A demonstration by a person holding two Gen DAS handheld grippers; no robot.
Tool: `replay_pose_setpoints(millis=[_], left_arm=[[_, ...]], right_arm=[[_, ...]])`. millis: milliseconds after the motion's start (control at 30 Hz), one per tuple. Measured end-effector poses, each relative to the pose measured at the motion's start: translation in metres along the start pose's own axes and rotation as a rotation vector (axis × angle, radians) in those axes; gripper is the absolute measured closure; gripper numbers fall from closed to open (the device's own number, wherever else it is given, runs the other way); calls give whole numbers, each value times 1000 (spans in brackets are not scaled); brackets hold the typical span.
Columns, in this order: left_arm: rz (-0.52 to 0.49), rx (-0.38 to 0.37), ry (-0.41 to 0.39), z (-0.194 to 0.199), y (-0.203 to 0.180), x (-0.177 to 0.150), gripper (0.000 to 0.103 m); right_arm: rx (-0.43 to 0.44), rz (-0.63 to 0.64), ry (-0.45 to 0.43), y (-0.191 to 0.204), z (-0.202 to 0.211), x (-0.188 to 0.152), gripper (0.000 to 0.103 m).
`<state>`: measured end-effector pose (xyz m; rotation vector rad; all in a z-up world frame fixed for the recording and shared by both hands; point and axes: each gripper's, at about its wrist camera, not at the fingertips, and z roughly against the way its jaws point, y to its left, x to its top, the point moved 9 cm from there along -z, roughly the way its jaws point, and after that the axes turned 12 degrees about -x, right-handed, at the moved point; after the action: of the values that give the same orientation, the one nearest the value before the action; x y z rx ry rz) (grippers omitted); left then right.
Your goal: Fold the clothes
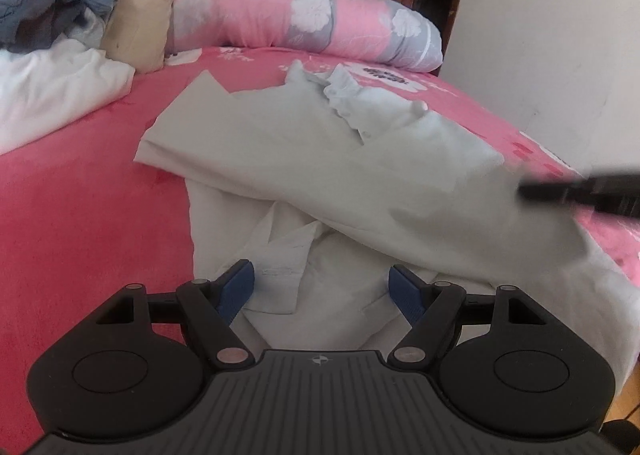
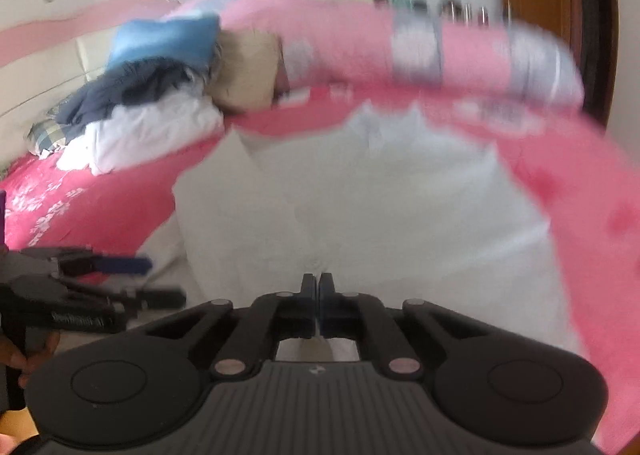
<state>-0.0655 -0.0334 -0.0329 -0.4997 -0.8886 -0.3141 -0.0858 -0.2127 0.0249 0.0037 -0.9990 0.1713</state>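
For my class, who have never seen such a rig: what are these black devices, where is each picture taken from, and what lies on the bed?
A person holds a two-finger gripper in each hand, each with a camera looking along its fingers. The left gripper hovers with jaws open over a pale white collared shirt spread on the pink bedsheet. The right gripper has its jaws shut; blur hides whether cloth is pinched. A pile of unfolded clothes and a pink floral quilt lie behind.

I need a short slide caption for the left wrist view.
Open left gripper above a white shirt spread on a pink bed.
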Motion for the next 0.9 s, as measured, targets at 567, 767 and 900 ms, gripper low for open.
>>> replay_pose_setpoints(millis=[567, 767, 900], left_arm=[[21, -17, -4, 2, 3, -1, 28], [19, -16, -6, 1, 3, -2, 28], [14, -16, -3, 1, 3, -2, 28]], right_arm=[[-288, 88, -243, -64, 59, 59, 102], [-199, -86, -168, -84, 62, 47, 102], [-170, -207, -64, -99, 48, 14, 101]])
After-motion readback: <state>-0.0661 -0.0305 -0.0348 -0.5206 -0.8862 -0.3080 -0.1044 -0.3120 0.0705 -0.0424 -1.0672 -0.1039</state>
